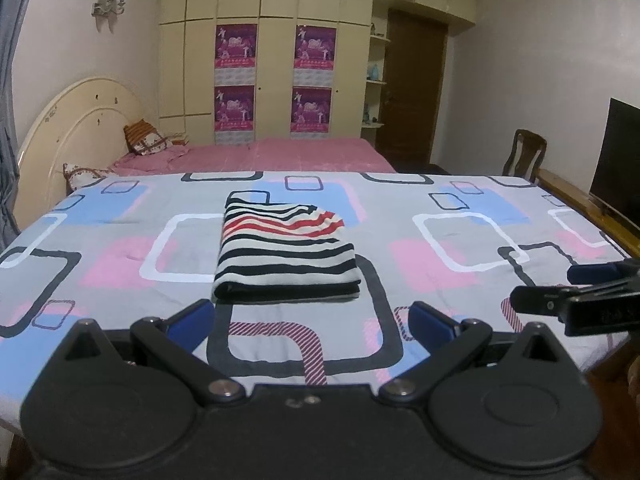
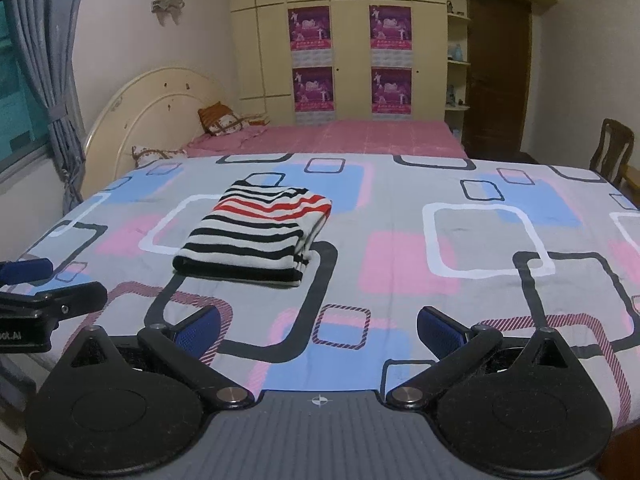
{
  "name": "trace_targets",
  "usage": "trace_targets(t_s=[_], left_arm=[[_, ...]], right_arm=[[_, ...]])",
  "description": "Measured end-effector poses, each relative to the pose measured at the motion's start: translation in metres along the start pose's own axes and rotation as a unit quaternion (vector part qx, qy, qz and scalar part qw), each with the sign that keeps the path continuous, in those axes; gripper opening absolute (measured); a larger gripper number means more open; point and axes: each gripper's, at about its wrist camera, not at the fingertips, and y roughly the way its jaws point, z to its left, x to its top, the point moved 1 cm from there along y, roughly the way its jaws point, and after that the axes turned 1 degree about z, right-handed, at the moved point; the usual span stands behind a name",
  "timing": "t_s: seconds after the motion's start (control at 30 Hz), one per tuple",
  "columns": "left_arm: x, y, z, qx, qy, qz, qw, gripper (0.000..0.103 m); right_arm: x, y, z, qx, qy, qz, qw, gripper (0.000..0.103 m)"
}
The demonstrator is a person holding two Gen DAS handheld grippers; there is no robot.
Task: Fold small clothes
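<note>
- Left hand-held gripper (image 1: 312, 320): jaws wide, empty.
- Right hand-held gripper (image 2: 319, 328): jaws wide, empty.
- Striped garment (image 1: 286, 250): folded, flat on patterned cover (image 1: 460, 240), apart from both.

both wrist cameras sit low at the near edge of the bed (image 1: 120, 240), facing across it toward the wardrobe (image 1: 276, 60). the left view sits left of the right. both share the striped garment (image 2: 256, 232), fairly near.
</note>
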Motion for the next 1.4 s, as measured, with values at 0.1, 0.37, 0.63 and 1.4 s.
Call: trace_targets(t_s=[0.1,0.37,0.63,1.4], left_arm=[[0.0003,-0.0012,0.0006,-0.002,0.004,-0.004,1.0000,0.103],[0.0004,-0.0035,0.0012,-0.005,0.008,-0.012,0.9999,0.103],[-0.0001,-0.0051,0.0017,-0.008,0.008,-0.013,0.9998,0.103],[0.0016,-0.0041,0.0039,-0.013,0.011,-0.014,0.9998,0.103]], right_arm=[[0.0014,-0.0011,0.0022,-0.001,0.001,-0.003,1.000,0.103],[0.0032,-0.0040,0.0047,-0.001,-0.001,-0.007,1.000,0.103],[0.0038,-0.0038,0.0047,-0.002,-0.001,-0.007,1.000,0.103],[0.0032,-0.0049,0.0029,-0.002,-0.002,-0.007,1.000,0.103]])
